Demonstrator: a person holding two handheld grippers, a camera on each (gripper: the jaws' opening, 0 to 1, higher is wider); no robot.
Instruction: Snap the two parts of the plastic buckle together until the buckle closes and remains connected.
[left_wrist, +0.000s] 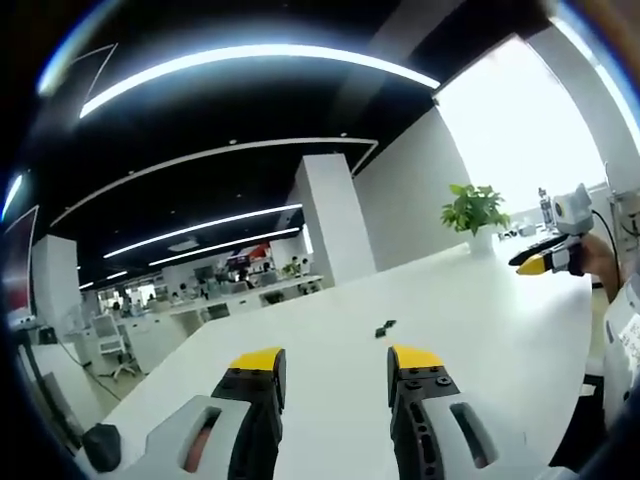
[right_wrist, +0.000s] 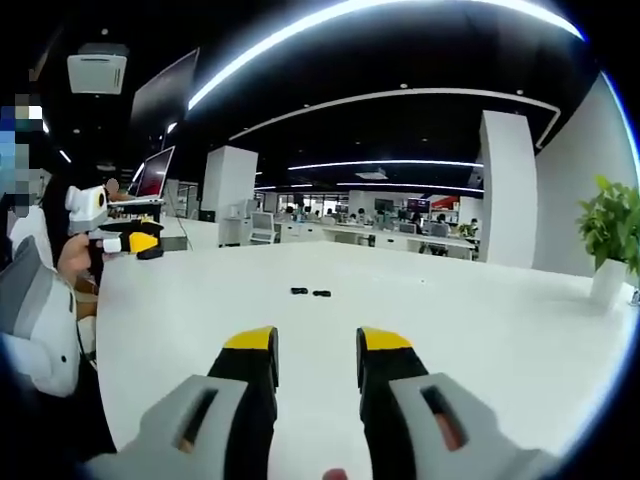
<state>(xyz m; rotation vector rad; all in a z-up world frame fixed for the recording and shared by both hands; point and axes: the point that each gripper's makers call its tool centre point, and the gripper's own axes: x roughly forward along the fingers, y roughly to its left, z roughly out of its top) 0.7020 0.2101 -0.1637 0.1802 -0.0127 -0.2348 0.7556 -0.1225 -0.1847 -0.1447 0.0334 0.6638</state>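
I've got the two buckle parts (right_wrist: 310, 292) sitting mid-frame in the right gripper view, tiny black specks on the bench (right_wrist: 480, 320), just beside each other; too small to tell whether they touch. In the left gripper view they read as one dark blur (left_wrist: 385, 328). My left claw (left_wrist: 335, 365) is spread apart, holding nothing; the right claw (right_wrist: 314, 345) likewise, with yellow tips on black jaws. The bench is smooth, glossy white. A potted plant (left_wrist: 475, 212) sits upper right, with open office space and curved ceiling light strips behind.

Two buckle parts (right_wrist: 299, 291) (right_wrist: 321, 293), one potted plant (right_wrist: 612, 240)
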